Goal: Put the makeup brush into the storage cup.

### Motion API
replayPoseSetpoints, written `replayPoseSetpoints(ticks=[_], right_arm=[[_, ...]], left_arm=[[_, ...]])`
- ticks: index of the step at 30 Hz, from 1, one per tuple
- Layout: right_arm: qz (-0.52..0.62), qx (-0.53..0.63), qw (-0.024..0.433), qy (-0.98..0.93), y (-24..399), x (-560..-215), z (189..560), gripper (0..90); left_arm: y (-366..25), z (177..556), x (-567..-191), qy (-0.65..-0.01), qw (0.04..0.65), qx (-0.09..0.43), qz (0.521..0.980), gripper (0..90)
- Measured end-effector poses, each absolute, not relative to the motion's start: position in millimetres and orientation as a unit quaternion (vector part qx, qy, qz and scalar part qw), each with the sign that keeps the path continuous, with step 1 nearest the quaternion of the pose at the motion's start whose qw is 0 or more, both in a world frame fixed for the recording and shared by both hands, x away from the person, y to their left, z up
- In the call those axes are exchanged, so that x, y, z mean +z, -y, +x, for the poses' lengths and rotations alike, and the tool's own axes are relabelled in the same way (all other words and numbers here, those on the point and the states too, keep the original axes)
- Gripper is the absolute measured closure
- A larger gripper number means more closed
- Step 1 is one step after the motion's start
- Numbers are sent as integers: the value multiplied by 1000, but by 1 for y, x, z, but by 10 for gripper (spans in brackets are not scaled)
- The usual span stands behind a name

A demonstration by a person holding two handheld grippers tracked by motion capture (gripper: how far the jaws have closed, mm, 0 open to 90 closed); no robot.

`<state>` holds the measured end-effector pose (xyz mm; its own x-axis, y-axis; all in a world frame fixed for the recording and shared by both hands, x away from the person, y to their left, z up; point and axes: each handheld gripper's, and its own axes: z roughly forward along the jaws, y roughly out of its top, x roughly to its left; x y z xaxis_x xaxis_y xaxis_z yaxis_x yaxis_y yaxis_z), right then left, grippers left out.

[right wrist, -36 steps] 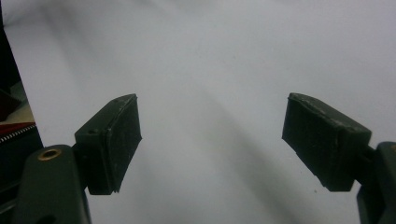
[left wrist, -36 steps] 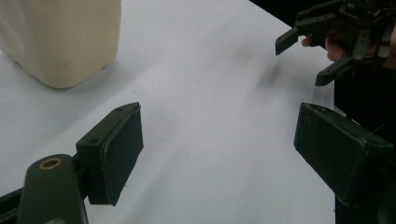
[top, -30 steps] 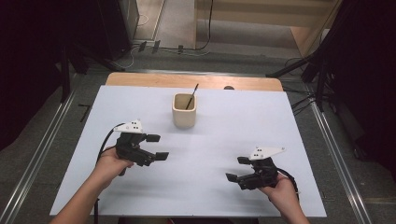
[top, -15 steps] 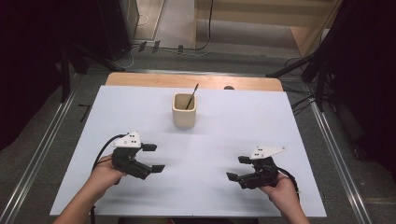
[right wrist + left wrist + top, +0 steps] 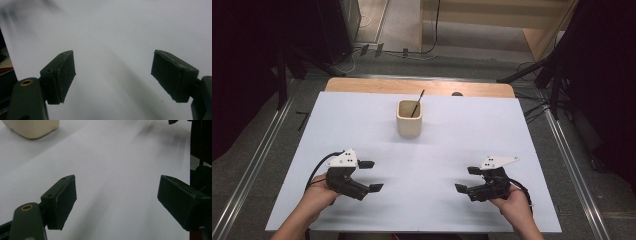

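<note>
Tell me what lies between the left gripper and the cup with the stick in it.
Nothing: in the high view, only bare white table separates the left gripper from the cup.

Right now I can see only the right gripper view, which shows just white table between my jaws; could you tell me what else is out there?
Observer: A cream cup stands near the far edge of the table, about midway across.
Operator: Thank you. Is anything in it?
Observer: A thin dark stick leans inside it, with its top poking above the rim.
Operator: And where is the other hand?
Observer: The left gripper is at the near left with its jaws open, holding nothing and well short of the cup.
</note>
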<state>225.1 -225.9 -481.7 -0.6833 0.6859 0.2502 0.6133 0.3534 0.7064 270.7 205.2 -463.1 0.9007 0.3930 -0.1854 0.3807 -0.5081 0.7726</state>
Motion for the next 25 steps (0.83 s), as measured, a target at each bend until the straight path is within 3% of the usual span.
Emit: replayPoseSetpoints(ticks=[25], right_arm=[[396,403,44,-824,226,-482,227,205]], left_arm=[[-206,273,-467,-231,438,-1,869,159]])
